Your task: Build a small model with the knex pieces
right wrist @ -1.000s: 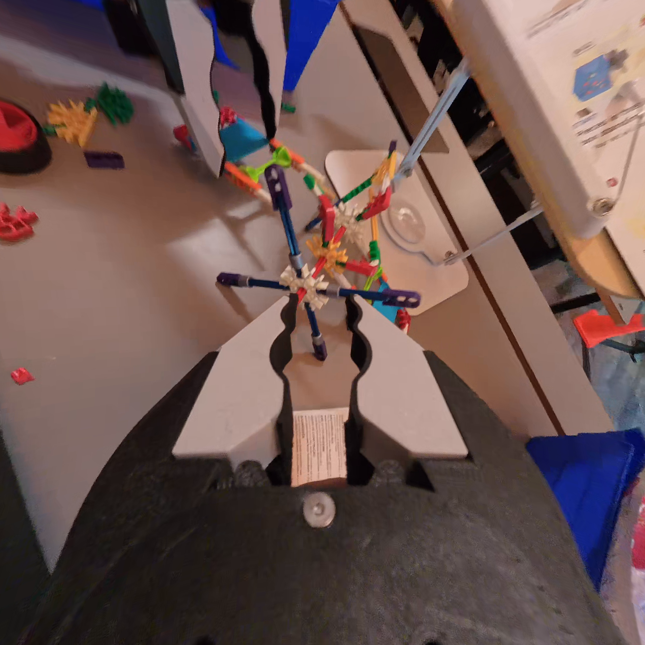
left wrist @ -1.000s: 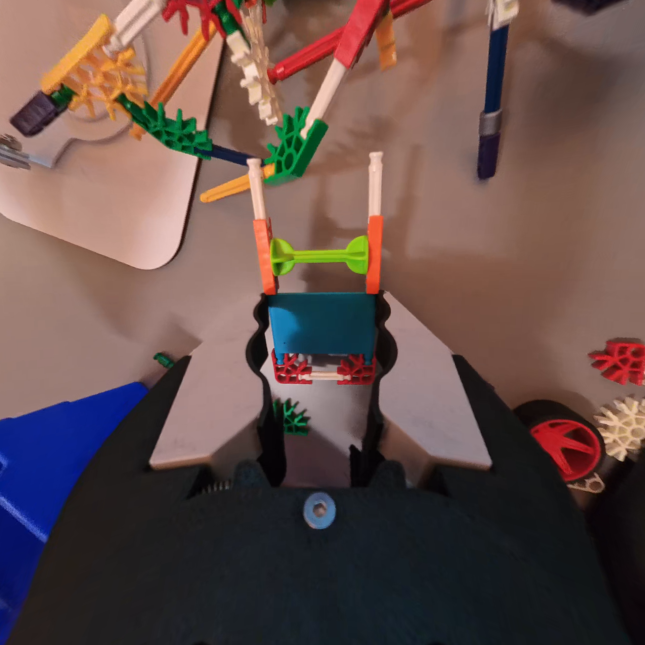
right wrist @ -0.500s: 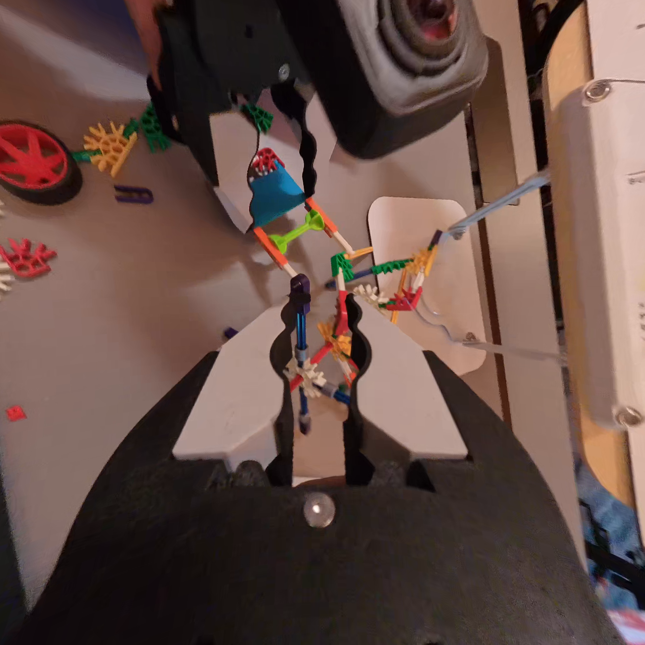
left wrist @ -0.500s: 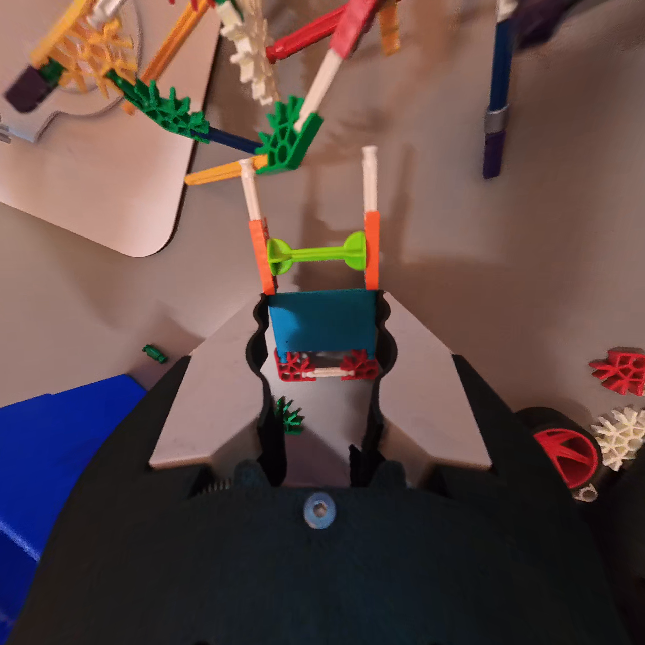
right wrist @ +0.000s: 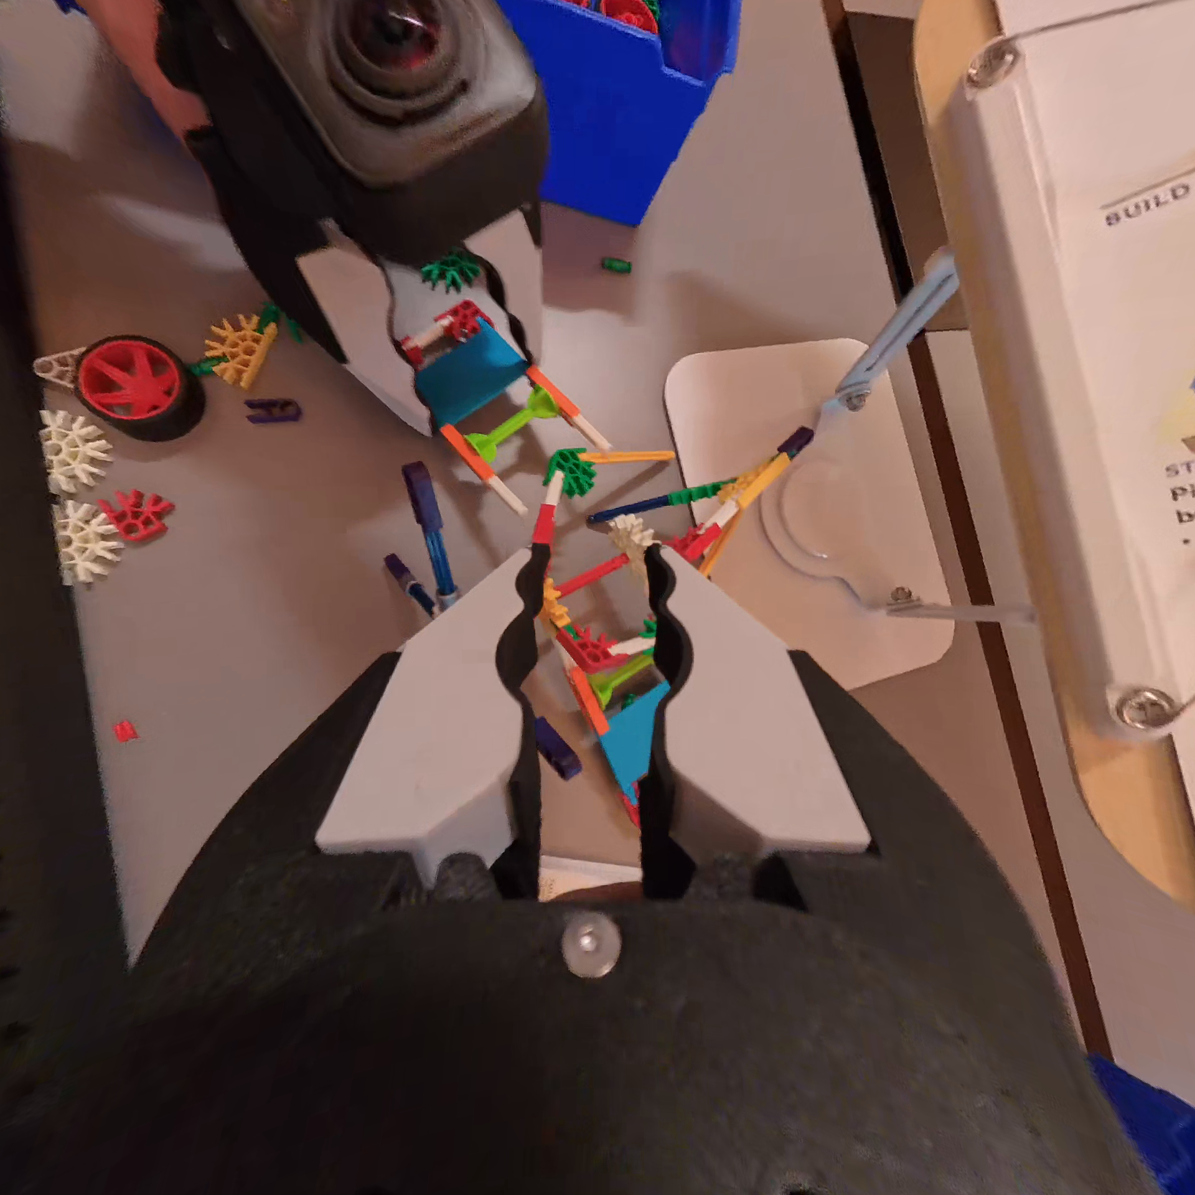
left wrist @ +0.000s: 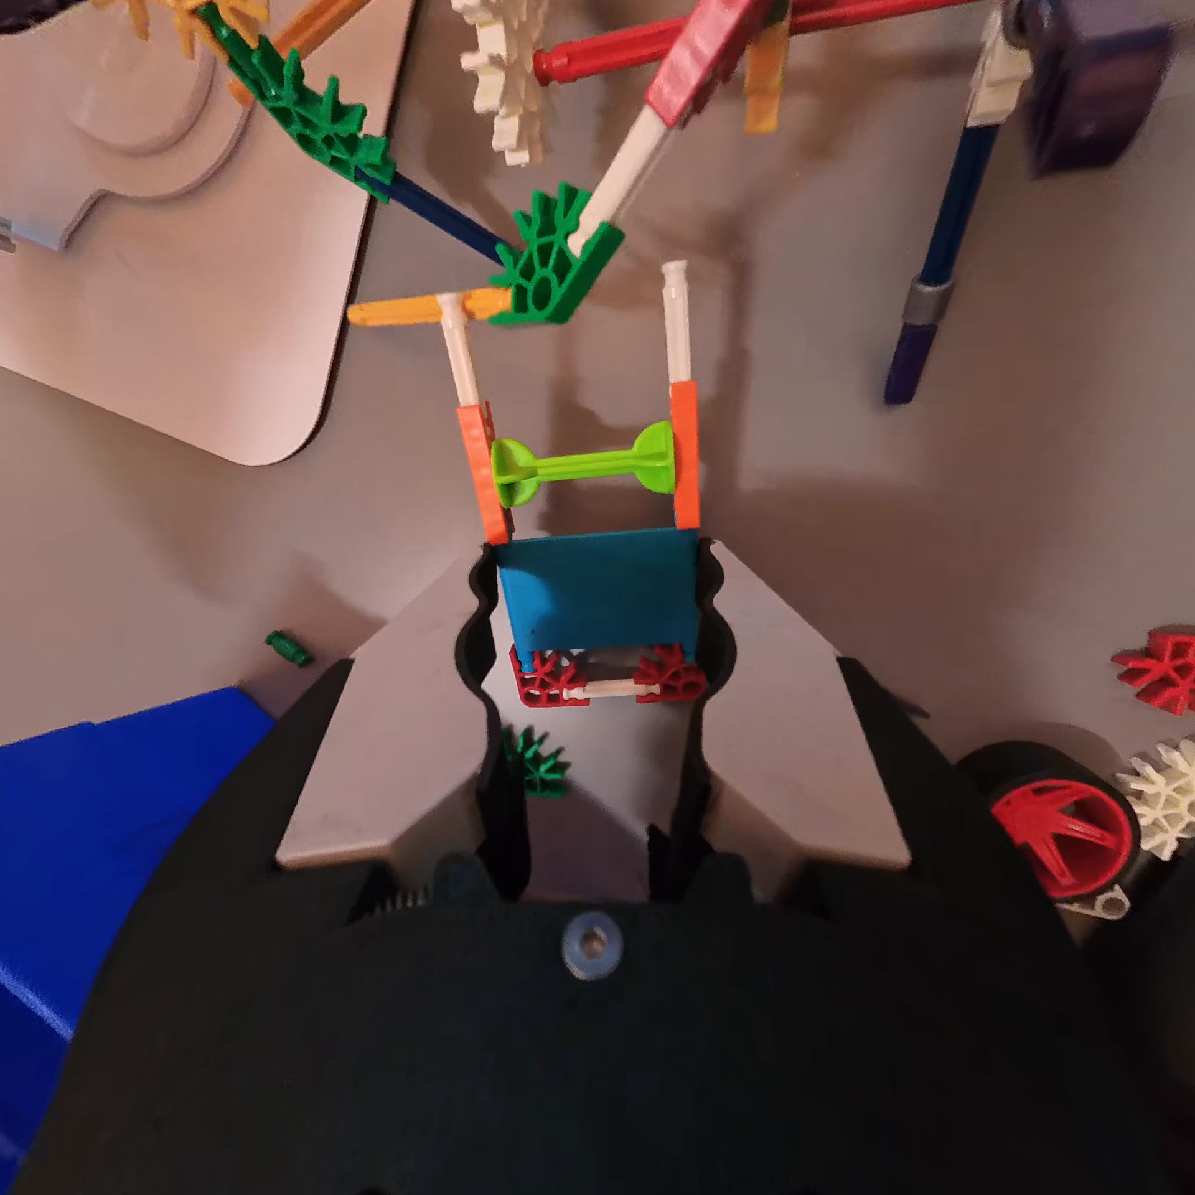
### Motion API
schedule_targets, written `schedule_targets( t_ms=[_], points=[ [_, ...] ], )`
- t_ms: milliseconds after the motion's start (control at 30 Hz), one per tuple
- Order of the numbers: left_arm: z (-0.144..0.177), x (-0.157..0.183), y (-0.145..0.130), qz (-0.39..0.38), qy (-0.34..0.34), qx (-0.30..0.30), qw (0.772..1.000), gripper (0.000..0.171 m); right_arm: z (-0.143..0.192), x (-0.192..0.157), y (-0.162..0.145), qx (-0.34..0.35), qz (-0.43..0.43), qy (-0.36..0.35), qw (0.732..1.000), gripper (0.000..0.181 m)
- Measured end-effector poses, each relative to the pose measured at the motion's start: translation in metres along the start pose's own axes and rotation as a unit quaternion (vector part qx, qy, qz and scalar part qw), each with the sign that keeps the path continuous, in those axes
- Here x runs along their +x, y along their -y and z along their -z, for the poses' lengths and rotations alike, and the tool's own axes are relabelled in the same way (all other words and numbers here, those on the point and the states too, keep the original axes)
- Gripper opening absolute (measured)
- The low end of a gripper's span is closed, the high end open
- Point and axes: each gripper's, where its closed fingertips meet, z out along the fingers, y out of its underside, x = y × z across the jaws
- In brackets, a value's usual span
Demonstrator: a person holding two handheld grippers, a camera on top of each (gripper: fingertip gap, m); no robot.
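Observation:
My left gripper [left wrist: 598, 556] is shut on a blue panel [left wrist: 598, 592] of a small sub-assembly with red connectors, orange clips, a lime rod [left wrist: 582, 465] and two white rods. The left white rod's tip [left wrist: 449, 304] overlaps a yellow rod beside the green connector [left wrist: 549, 271] of a larger multicoloured model. The right rod's tip is free. My right gripper [right wrist: 592, 556] is open, and its fingers straddle that model [right wrist: 595, 646]. A second blue panel [right wrist: 630, 737] rests against the right finger. The left gripper also shows in the right wrist view [right wrist: 465, 349].
A beige stand plate [right wrist: 776, 401] with a light-blue clip arm [right wrist: 892, 343] holds the model's far end. A blue bin [right wrist: 621, 97] stands behind. A red wheel [right wrist: 129, 381], white [right wrist: 74, 449] and red connectors and blue-purple rods [right wrist: 427, 517] lie on the left. A board [right wrist: 1067, 323] stands on the right. Left tips to right tips: about 15 cm. My right tips are about 25 cm from the red wheel [right wrist: 129, 381], my left tips only 15 cm. The left camera catches it too, in the left wrist view [left wrist: 1041, 839].
My left gripper has carried its sub-assembly forward to the green connector. My right gripper has moved forward over the model, which now sits between its fingers.

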Motion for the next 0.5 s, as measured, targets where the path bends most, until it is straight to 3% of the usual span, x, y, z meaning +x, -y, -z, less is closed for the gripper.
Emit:
schedule_targets(
  t_ms=[200, 500],
  points=[
    [-0.001, 0.008, -0.012, -0.015, -0.002, -0.031, 0.999, 0.059, -0.014, 0.005, -0.006, -0.012, 0.001, 0.007, 1.000, 0.026],
    [-0.001, -0.001, 0.017, -0.025, 0.029, 0.017, 0.999, 0.059, -0.048, -0.015, -0.018, -0.069, 0.015, 0.067, 0.995, 0.025]
  ],
)
